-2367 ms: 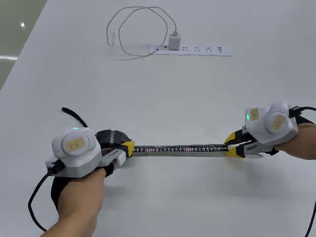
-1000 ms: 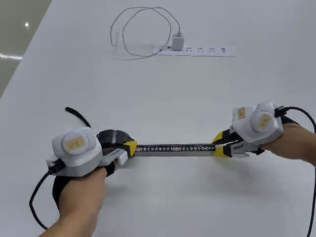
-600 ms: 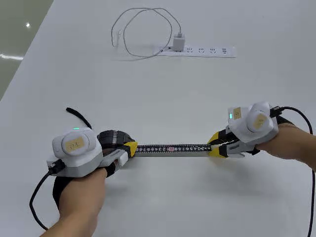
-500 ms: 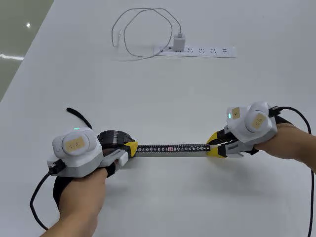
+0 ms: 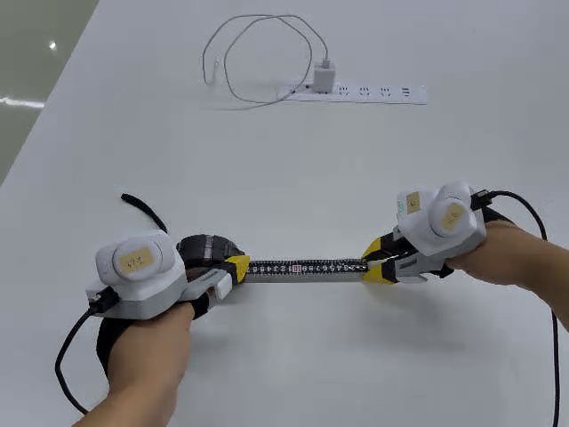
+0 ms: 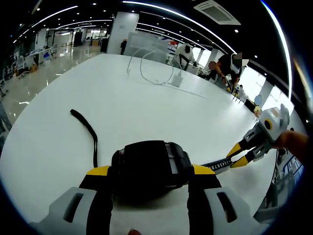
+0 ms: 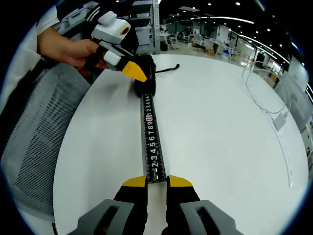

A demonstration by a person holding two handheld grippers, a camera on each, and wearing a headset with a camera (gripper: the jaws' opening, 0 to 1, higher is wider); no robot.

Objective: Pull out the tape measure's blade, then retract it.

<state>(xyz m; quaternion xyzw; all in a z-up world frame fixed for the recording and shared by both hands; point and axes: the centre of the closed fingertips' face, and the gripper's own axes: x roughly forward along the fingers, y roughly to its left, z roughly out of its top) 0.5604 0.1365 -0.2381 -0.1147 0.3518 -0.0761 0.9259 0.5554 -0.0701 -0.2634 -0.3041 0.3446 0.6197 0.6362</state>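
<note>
My left gripper sits at about 8 o'clock in the head view, its jaws closed on the two flanks of the black tape measure. In the left gripper view the tape measure fills the gap between my yellow-tipped jaws and rests on the white table. Its black wrist strap trails over the table toward 10 o'clock.

The blade is drawn out and lies flat on the table, running from the case toward 3 o'clock, numbers up. My right gripper, at about 4 o'clock in the head view, has its jaws narrow and pinched on the blade's free end. In the right gripper view the blade runs from my jaws toward 12 o'clock to the case.

Well apart, at 12 to 1 o'clock on the table's far part, lies a white power strip with a charger plugged in and its white cable looped beside it.
</note>
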